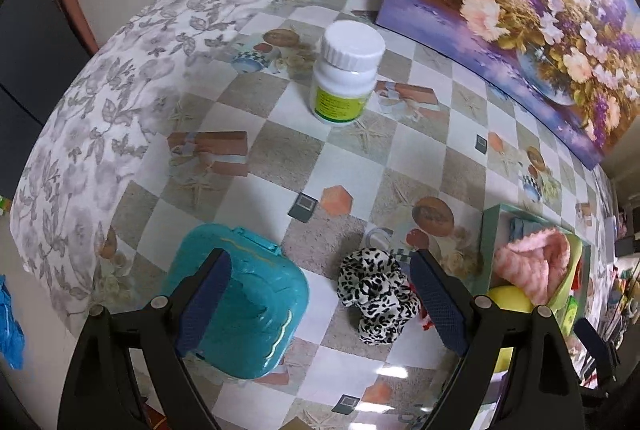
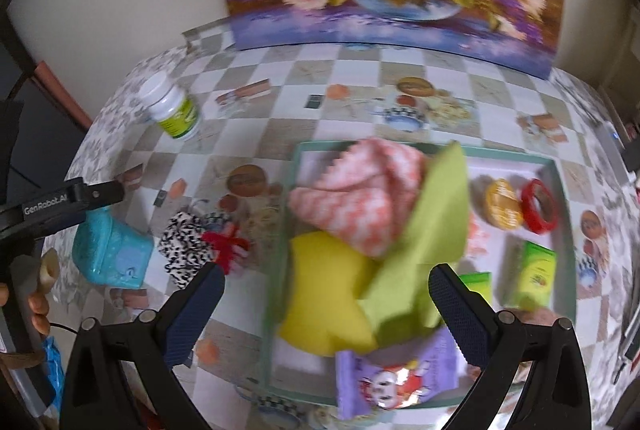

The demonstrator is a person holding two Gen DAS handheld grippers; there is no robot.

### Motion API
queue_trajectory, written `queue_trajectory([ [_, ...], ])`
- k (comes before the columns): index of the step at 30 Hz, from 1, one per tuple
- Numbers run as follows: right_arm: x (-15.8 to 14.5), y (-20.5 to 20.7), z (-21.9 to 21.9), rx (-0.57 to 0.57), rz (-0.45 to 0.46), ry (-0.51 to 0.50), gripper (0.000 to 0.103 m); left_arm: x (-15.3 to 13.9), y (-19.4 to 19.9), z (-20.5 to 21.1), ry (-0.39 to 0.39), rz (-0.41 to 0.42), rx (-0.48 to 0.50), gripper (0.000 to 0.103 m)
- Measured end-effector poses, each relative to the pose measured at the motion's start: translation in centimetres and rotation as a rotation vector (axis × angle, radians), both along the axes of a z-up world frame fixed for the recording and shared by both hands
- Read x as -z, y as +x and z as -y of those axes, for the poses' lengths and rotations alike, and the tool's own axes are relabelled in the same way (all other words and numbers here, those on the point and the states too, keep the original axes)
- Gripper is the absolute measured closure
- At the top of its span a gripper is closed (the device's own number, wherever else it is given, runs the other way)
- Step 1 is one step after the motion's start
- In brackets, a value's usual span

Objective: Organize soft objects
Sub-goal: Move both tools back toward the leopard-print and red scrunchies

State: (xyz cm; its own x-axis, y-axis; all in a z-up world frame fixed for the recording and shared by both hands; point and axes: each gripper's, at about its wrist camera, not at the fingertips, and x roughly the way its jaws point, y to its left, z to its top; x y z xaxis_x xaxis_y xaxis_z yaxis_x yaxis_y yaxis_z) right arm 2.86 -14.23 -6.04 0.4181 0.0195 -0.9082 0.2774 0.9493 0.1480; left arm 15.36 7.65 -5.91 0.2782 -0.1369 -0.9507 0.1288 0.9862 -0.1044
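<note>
A leopard-print scrunchie (image 1: 376, 294) lies on the checkered tablecloth with a small red yarn piece (image 2: 230, 246) touching it. My left gripper (image 1: 320, 282) hangs open above it, one finger over a teal plastic case (image 1: 240, 310), the other beside the scrunchie. The pale green tray (image 2: 508, 157) holds a pink knitted cloth (image 2: 360, 197), a green cloth (image 2: 432, 230) and a yellow sponge (image 2: 324, 302). My right gripper (image 2: 328, 294) is open over these, holding nothing. The left wrist view shows the tray (image 1: 490, 230) at the right with the pink cloth (image 1: 532, 266).
A white pill bottle (image 1: 346, 69) stands farther back. A flower painting (image 1: 520, 9) leans on the wall behind the table. The tray's right half holds an orange lid (image 2: 502, 207), a red ring (image 2: 540, 205) and a green box (image 2: 532, 270). A purple snack packet (image 2: 396, 378) lies at its near end.
</note>
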Motion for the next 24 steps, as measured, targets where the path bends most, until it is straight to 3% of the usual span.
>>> queue_trajectory([
  [6,1.0,1.5,-2.0,-0.051,-0.008,0.029,0.000,0.2,-0.1,1.6,0.031,0.002,0.060,0.012],
  [17,1.3,2.4,-2.5,-0.066,-0.022,0.008,0.000,0.5,-0.5,4.6,0.008,-0.012,0.163,0.012],
  [24,1.7,2.5,-2.9,-0.084,-0.030,0.011,0.000,0.6,-0.8,5.9,0.018,-0.009,0.198,0.024],
])
